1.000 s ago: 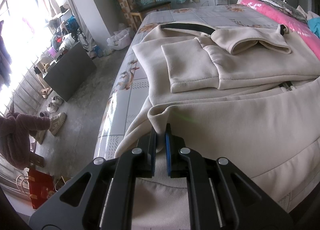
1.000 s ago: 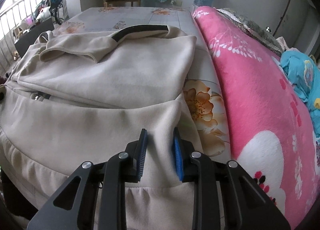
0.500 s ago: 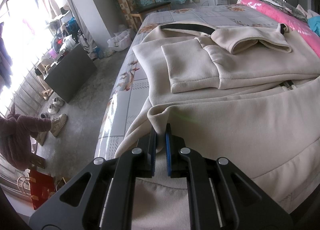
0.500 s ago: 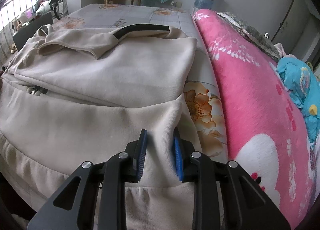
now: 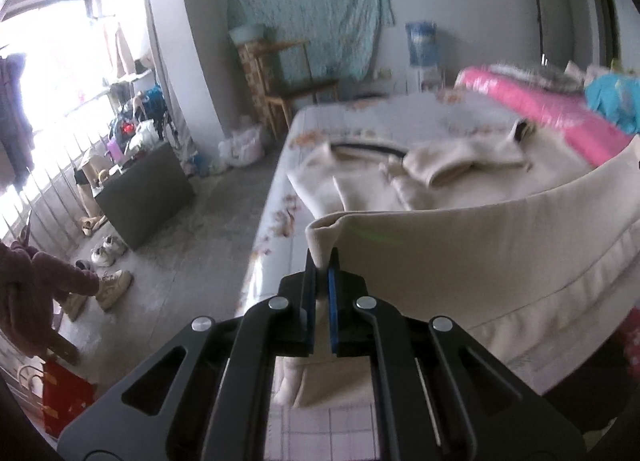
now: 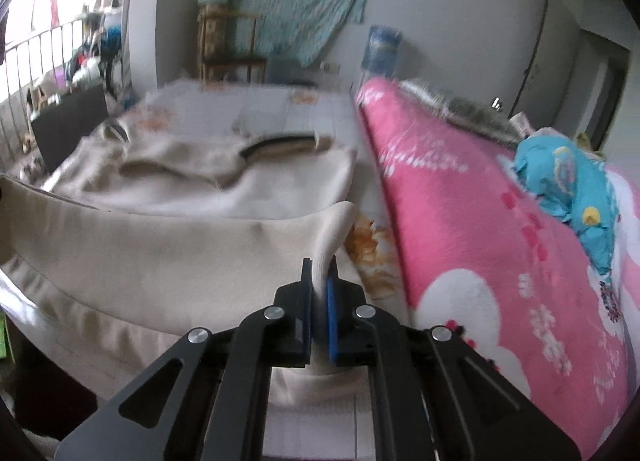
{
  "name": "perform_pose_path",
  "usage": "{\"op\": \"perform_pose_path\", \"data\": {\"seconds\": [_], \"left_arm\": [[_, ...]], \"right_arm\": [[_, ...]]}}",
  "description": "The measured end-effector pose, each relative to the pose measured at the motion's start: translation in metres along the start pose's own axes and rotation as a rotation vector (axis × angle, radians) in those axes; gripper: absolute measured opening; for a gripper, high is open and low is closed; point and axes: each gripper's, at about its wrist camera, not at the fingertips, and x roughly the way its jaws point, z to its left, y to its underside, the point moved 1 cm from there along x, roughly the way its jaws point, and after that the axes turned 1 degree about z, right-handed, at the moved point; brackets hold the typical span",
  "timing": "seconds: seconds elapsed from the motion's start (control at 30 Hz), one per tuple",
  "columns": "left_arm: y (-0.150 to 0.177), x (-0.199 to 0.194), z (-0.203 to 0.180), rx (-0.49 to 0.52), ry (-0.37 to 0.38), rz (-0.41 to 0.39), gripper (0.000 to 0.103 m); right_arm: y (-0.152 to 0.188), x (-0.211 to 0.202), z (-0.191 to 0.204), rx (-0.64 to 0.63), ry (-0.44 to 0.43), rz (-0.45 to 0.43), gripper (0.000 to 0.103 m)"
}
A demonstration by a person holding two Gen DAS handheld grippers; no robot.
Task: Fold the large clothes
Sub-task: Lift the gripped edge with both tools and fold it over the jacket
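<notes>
1. Cream hoodie (image 5: 460, 245) is lying along the bed, collar end away from us toward the far wall and hem end nearest us; we are seeing its long axis running from the grippers toward the teal cloth.
2. We are pinching one hem corner with the left gripper (image 5: 322, 273), its blue pads pressing the fabric from both sides.
3. We are pinching the other hem corner with the right gripper (image 6: 320, 281); its jaws have just been closing, and the fabric is now clamped between them.
4. Between the two corners the hem is standing up off the bed as a raised band, while the folded sleeves and black-lined hood are resting flat farther away.
5. We are working over a bed sheet (image 6: 304, 117) printed with flowers; a pink blanket (image 6: 472, 229) is lying just beside the hoodie on the right side.
6. Beyond the bed we are seeing a wooden chair (image 5: 288, 89), a teal cloth (image 5: 312, 29) hanging on the wall, and shoes (image 5: 108, 281) on the concrete floor.
</notes>
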Motion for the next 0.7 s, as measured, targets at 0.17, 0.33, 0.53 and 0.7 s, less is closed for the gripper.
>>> {"op": "perform_pose_path", "data": {"seconds": [0.17,0.33,0.53,0.7], "left_arm": [[-0.034,-0.031,0.019,-0.044,0.049,-0.094,0.004],[-0.095,-0.016,0.034,-0.045,0.078,-0.162,0.004],[-0.169,0.090,0.037,-0.032,0.117,-0.067,0.004],[-0.177,0.239,0.030,-0.071,0.163,0.221,0.009]], "right_arm": [[-0.030,-0.032,-0.005,0.008,0.000,-0.118,0.006],[-0.088,-0.021,-0.011,-0.021,0.002,-0.215,0.006],[-0.174,0.070,-0.026,0.033,-0.074,-0.180,0.006],[-0.203,0.195,-0.022,0.100,-0.141,0.008,0.006]]}}
